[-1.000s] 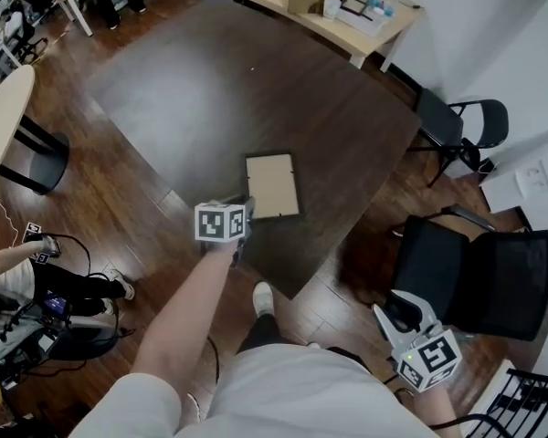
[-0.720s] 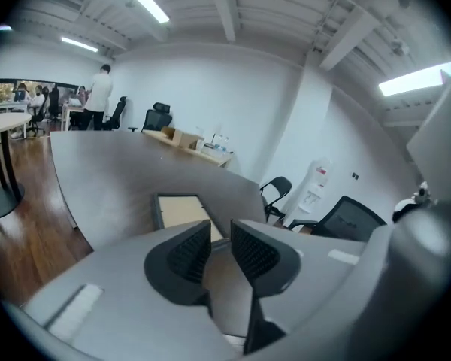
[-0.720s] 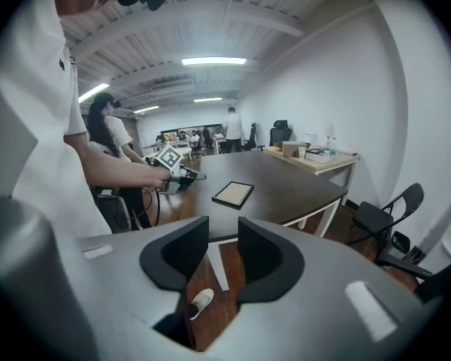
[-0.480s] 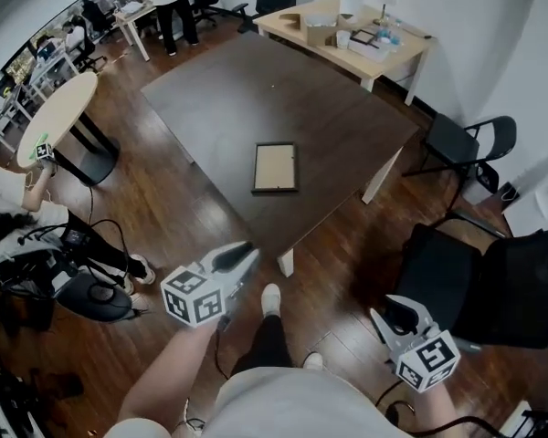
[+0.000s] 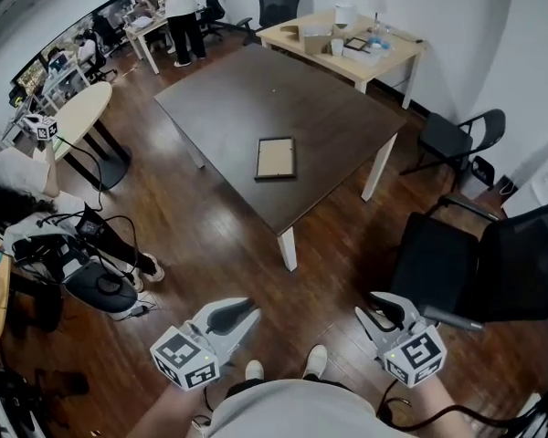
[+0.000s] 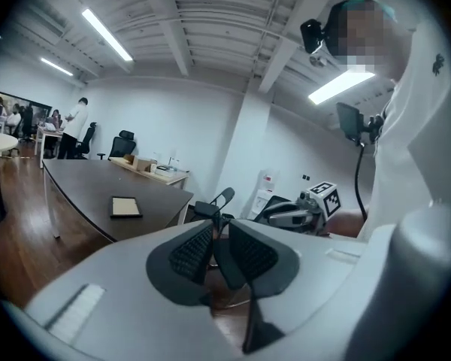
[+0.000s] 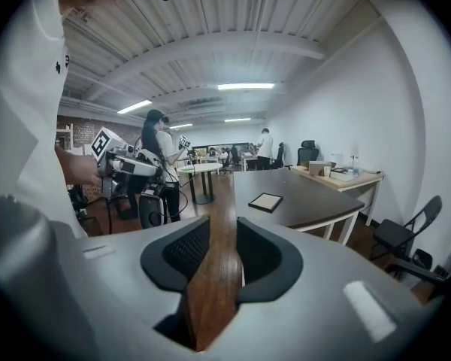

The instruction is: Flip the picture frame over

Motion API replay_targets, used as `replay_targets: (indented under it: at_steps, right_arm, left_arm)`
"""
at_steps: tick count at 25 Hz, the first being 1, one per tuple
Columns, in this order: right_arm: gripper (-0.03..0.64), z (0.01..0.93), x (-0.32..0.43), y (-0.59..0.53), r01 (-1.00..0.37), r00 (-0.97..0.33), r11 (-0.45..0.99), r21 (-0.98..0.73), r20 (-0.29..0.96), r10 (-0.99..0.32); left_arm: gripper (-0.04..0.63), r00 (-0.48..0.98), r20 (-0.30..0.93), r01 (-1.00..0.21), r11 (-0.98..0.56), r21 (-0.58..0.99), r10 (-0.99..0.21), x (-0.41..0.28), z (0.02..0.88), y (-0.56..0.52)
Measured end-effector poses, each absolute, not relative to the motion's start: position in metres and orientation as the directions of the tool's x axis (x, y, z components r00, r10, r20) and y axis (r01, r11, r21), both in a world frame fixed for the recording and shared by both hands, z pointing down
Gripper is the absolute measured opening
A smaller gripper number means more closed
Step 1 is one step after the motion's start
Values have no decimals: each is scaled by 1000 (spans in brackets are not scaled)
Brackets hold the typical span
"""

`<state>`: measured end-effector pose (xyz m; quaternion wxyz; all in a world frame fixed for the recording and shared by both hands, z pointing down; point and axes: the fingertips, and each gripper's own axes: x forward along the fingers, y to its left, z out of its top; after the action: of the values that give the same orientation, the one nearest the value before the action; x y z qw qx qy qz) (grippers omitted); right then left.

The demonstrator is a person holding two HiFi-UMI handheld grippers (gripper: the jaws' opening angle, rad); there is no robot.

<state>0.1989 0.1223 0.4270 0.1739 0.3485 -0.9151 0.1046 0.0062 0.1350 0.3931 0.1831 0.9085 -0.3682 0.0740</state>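
Two tools held low over the wood floor: left gripper and right gripper, jaws of each slightly spread, pinching nothing. Picture frame flat on the dark worktop, well apart from both.

From my seat I see a large dark brown square wooden surface on white legs, standing on a reddish-brown plank floor. Beyond its far corner, against the white wall, a light wood desk carries cardboard boxes and bottles. A black folding chair sits just right of the surface, and a bigger black office chair is nearer to me on the right. To the left I make out a round pale wood table on a black pedestal, with a person in a white top near it among cables. Another person in a white shirt stands at a far desk.
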Motion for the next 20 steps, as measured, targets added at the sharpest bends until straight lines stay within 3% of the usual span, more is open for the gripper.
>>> replay_targets:
  at_steps: [6,20]
  right_arm:
    - [115,417,172,158,-683,-691,729,-50,369,-622]
    - [114,400,59,244,-741,-626,671,28,335,-704]
  left_arm:
    - [67,750,233,-661,-708,248,-619,-10,382,174]
    - [69,819,180,-574,-774,267,-546,-118,392,244]
